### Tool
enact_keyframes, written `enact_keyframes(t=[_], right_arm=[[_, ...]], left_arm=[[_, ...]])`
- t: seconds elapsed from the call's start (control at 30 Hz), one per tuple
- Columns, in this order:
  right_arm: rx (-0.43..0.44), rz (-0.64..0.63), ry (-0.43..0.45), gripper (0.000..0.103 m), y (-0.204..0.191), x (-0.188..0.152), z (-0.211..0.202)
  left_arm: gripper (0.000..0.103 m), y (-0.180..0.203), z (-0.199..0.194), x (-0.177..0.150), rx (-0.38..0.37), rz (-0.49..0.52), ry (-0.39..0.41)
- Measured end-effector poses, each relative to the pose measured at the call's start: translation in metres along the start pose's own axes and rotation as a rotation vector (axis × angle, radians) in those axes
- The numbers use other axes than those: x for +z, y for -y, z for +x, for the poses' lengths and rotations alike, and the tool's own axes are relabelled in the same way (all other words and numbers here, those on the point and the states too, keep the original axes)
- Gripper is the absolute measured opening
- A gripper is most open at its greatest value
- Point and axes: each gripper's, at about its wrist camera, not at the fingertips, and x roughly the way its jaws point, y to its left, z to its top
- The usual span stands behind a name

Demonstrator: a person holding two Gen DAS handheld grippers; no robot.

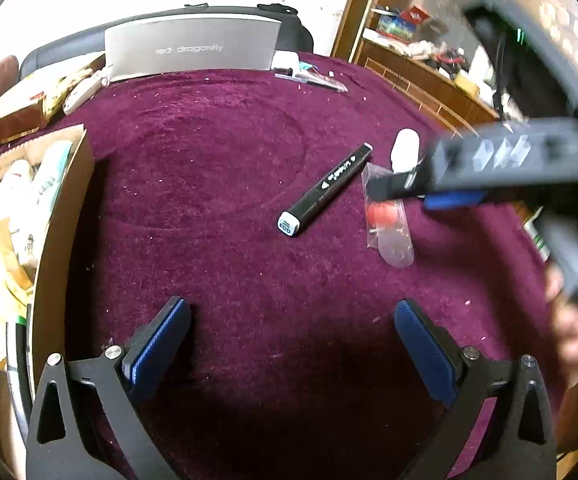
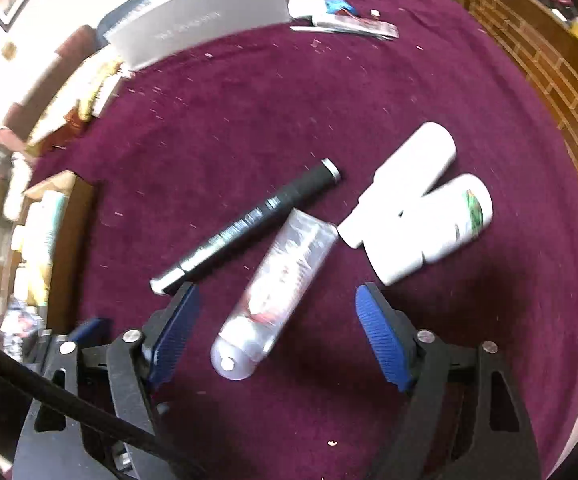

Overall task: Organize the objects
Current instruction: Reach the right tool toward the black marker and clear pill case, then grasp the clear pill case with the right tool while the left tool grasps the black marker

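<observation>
Maroon plush tabletop (image 2: 249, 100) bearing loose items; cardboard box (image 1: 61, 216) of sorted goods at its left edge. Beside the marker, to its right, largest to smallest: two white bottles (image 2: 413, 200), rigid, smooth, probably light, likely to roll; clear plastic tube (image 2: 273, 292) with red contents, thin-walled, slippery, best pinched across mid-body; black marker (image 2: 249, 224), stiff, slim. Right hand-held gripper (image 2: 277, 340) wide, straddling the tube's capped end, nothing held. Left hand-held gripper (image 1: 289, 352) wide, empty.
</observation>
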Motion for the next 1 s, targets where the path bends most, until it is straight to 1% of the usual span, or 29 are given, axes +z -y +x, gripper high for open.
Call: enact_keyframes(t=[0.03,0.07,0.1,0.13,0.2,0.23,0.27,0.33,0.4,0.47,0.53,0.63,0.73,0.83,0.87,0.93,1.0], right_arm=[[-0.028,0.0,0.007,0.071,-0.001,-0.001,0.004],[-0.055,0.0,0.016,0.065,-0.002,-0.001,0.007],[-0.077,0.0,0.026,0.063,-0.004,-0.001,0.011],[-0.113,-0.009,0.052,0.06,-0.008,0.0,0.013],[-0.15,-0.04,0.075,0.037,-0.015,0.001,0.016],[-0.171,-0.051,0.088,0.031,-0.017,0.0,0.016],[-0.167,-0.051,0.089,0.025,-0.016,-0.001,0.016],[-0.136,-0.039,0.085,0.025,-0.006,-0.006,0.01],[-0.12,-0.036,0.084,0.025,0.004,-0.015,0.004],[-0.103,-0.024,0.086,0.025,0.019,-0.028,-0.004],[-0.07,-0.007,0.085,0.025,0.035,-0.044,-0.015],[-0.021,0.022,0.093,0.025,0.052,-0.058,-0.024],[0.031,0.047,0.105,0.026,0.062,-0.065,-0.027],[0.054,0.05,0.123,0.025,0.064,-0.068,-0.028],[0.057,0.049,0.126,0.025,0.063,-0.069,-0.028],[0.062,0.049,0.129,0.025,0.063,-0.068,-0.027],[0.075,0.056,0.132,0.025,0.064,-0.069,-0.026]], left_arm=[[0.099,-0.004,-0.002,0.0,-0.012,-0.022,0.01],[0.098,-0.009,-0.005,0.0,-0.025,-0.046,0.021],[0.098,-0.012,-0.008,-0.002,-0.025,-0.067,0.03],[0.094,-0.015,-0.012,-0.004,-0.021,-0.079,0.034],[0.093,-0.014,-0.017,-0.005,-0.018,-0.076,0.023],[0.092,-0.012,-0.02,-0.005,-0.01,-0.065,0.023],[0.092,-0.008,-0.025,-0.005,0.004,-0.046,0.028],[0.093,0.002,-0.036,-0.001,0.053,0.008,0.051],[0.093,0.007,-0.041,0.007,0.08,0.045,0.067],[0.093,0.011,-0.04,0.017,0.109,0.069,0.061],[0.093,0.016,-0.03,0.029,0.143,0.11,0.034],[0.093,0.025,-0.009,0.042,0.175,0.173,0.015],[0.093,0.033,0.016,0.053,0.19,0.215,-0.022],[0.092,0.04,0.037,0.064,0.195,0.255,-0.031],[0.092,0.042,0.041,0.067,0.204,0.269,-0.028],[0.093,0.047,0.053,0.073,0.248,0.314,-0.021],[0.093,0.052,0.064,0.077,0.26,0.359,-0.031]])
